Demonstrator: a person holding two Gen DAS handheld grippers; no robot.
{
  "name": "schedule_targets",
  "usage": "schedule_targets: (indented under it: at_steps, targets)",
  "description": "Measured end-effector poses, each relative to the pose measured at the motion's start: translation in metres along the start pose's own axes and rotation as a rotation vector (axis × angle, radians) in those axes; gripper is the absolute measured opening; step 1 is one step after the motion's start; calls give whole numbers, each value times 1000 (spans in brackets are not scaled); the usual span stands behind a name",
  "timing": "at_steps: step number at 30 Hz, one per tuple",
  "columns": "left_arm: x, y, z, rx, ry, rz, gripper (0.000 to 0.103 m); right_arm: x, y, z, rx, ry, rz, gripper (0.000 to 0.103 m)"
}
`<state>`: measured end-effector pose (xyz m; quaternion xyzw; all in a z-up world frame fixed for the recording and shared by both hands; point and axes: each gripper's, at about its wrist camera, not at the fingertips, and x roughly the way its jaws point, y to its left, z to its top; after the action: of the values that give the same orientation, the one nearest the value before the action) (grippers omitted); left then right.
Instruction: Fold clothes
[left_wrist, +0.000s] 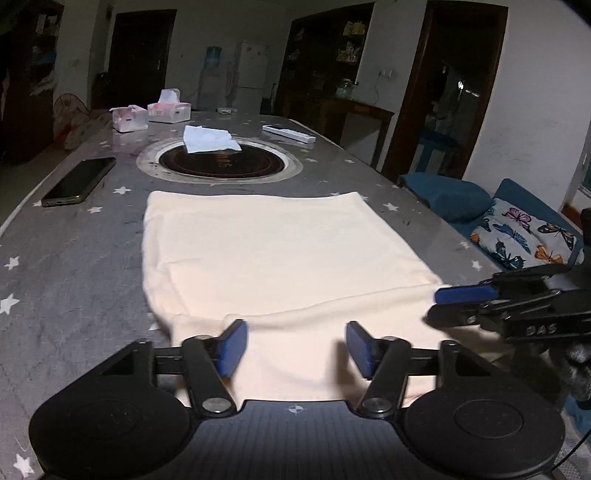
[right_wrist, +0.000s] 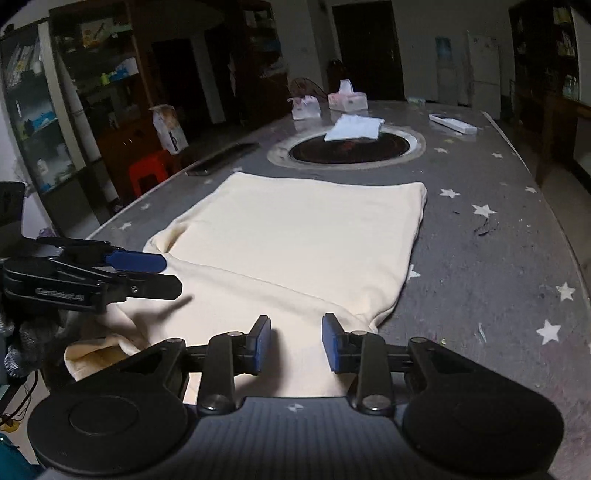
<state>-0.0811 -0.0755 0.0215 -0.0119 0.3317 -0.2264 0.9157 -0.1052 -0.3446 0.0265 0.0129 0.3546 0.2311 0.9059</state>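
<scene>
Just ahead of both tools, the cream rectangular cloth garment lies flat on the grey star-patterned counter, its near hem between the spread fingers of the left tool and right tool, neither yet gripping, seemingly poised to pinch it for a fold.

cream garment near edge hidden under left gripper, motion-blurred at lower left, shelf contents indistinct

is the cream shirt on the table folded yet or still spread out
Partly folded: the cream shirt shows side flaps turned over its middle, but its near end still hangs off the table.
</scene>
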Motion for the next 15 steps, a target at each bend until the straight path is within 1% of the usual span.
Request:
schedule_targets:
  at_steps: [3,5,6,7,8,11,13,15]
  targets:
    - [-8,6,0,-24,-2,4,55,-8,-1,3,6,-20,7,32]
    - [-10,9,-1,-30,-8,16,55,-11,-3,5,8,-32,-3,34]
    - [-8,11,-2,-34,-2,26,55,-8,-7,4,17,-24,-11,35]
    - [-6,14,-4,-40,1,32,52,-5,-10,2,24,-9,-13,35]
    - [-6,15,-5,-43,3,36,52,-5,-8,1,11,-9,-18,35]
    - [-16,13,-4,-18,9,38,53,-8,0,0,-38,-13,-34,36]
    - [-27,11,-5,16,8,38,54,-15,9,1,-80,-20,-24,36]
    - [-38,9,-7,52,7,36,54,-19,19,-1,-130,-12,-11,40]
